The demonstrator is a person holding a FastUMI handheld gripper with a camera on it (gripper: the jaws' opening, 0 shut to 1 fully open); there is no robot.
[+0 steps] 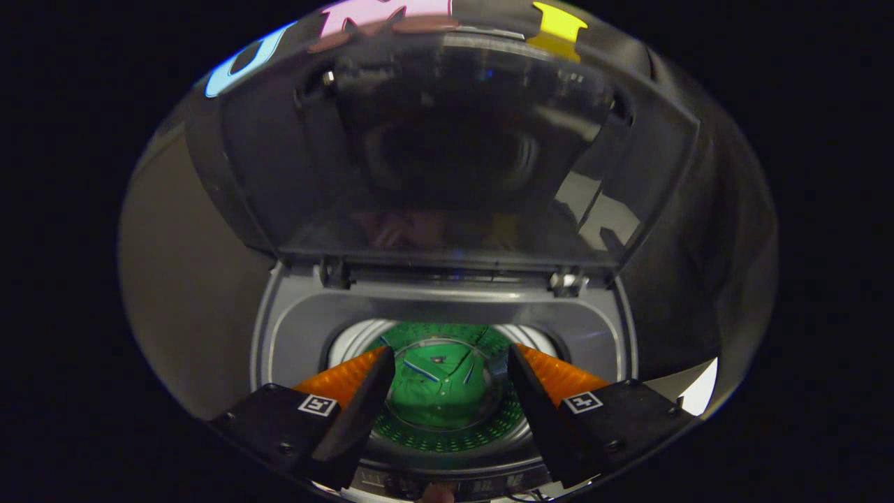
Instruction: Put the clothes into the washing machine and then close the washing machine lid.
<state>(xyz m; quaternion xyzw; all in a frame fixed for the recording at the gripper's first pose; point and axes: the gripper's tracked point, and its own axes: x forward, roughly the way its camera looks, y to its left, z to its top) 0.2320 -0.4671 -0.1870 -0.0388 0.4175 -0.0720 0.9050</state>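
I am looking straight down into one top-loading washing machine with a grey plastic top frame (pixel 293 328), and my gripper (pixel 447 363) hangs above its mouth with the two fingers spread wide and nothing between them. Each finger carries one small square marker on its block, so I count two markers, one per side.

Down in the round metal drum (pixel 447 436) lies one piece of clothing: a bright green shirt with a collar and thin pale trim lines (pixel 440 388). It sits flat on the drum floor, and from here it shows in the gap between my fingers, well below them and not touching either one. I see a single garment; if anything lies beneath it, I cannot tell. Around the shirt the drum floor shows a ring of small perforations tinted green.

The one dark tinted transparent lid (pixel 447 154) stands raised and open beyond the fingers, leaning back from the opening. It is joined to the rear edge of the frame by two hinges (pixel 335 272), one at the left and one at the right. Its glossy surface carries dim reflections I cannot make out clearly. To the left of the machine is a plain beige surface (pixel 181 279).
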